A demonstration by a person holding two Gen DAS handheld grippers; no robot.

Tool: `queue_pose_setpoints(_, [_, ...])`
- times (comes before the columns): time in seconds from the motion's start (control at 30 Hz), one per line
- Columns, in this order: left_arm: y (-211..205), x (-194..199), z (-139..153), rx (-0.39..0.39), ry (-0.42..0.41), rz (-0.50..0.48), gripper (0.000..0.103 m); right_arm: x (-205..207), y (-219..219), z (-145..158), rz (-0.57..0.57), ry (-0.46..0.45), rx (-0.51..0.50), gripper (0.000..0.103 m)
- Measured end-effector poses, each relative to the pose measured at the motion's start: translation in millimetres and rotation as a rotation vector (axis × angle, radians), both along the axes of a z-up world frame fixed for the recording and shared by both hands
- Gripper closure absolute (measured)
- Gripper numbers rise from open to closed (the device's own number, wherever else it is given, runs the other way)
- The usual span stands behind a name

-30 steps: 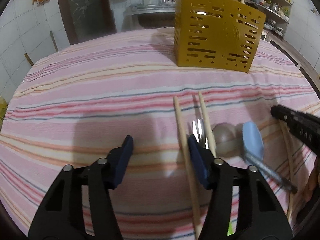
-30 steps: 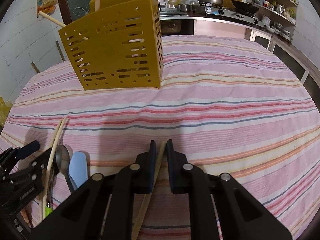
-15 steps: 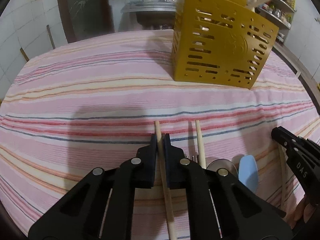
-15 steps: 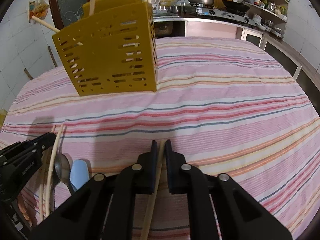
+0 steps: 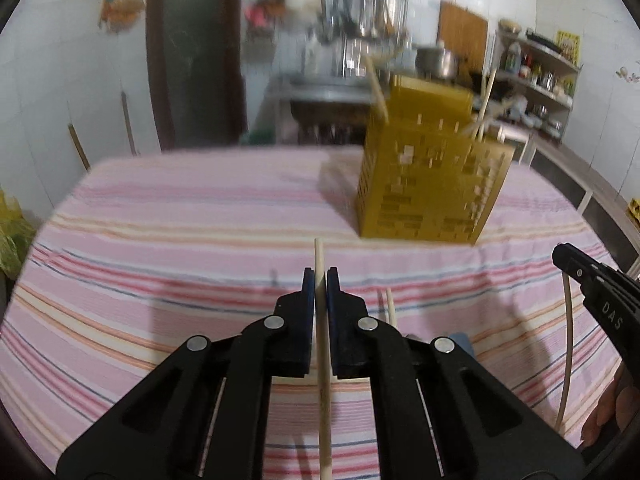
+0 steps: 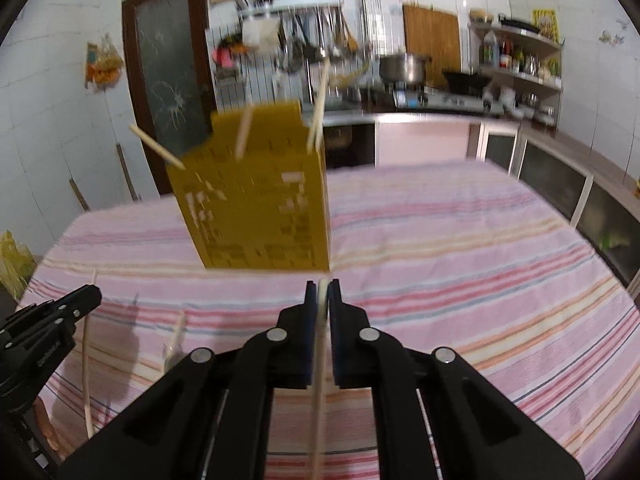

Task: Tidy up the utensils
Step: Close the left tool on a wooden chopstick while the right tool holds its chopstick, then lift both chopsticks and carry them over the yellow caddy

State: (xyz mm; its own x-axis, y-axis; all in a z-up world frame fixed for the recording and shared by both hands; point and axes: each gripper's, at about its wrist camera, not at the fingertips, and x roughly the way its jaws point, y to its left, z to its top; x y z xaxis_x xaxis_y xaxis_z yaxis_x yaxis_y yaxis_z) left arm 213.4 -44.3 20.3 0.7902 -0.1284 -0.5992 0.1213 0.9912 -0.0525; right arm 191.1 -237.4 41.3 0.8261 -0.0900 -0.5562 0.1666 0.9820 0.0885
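Both fisheye views are evenly and fairly brightly lit from indoor light overhead, with no harsh glare. Motion blur smears the perforated mustard-yellow plastic utensil holder (image 5: pixel 432 176) and the hanging kitchenware behind it, more so in the left wrist view. The black plastic left gripper (image 5: pixel 320 276) and black plastic right gripper (image 6: pixel 322 286) stay sharp. Soft grey shadows fall on the pink striped cloth covering the desk (image 6: pixel 460 248). Straight lines bow at the edges, and the corners darken to black.
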Motion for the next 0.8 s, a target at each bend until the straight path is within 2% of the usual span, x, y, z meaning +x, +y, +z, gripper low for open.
queue_pose_setpoints(0.2, [16, -42, 31, -0.013, -0.163, 0.027, 0.098, -29, 9, 26, 0.005, -0.145, -0.043, 0.097])
queue_pose_setpoints(0.33, [24, -68, 43, -0.016, -0.236, 0.034, 0.098, -47, 18, 38, 0.021, -0.225, -0.070, 0.097])
queue_pose_setpoints(0.63, [28, -102, 49, -0.007, -0.323, 0.052, 0.098, -70, 23, 46, 0.025, -0.302, -0.084, 0.097])
queue_pose_setpoints(0.8, [33, -112, 50, -0.024, -0.340, 0.050, 0.098, -82, 22, 48, 0.017, -0.325, -0.080, 0.097])
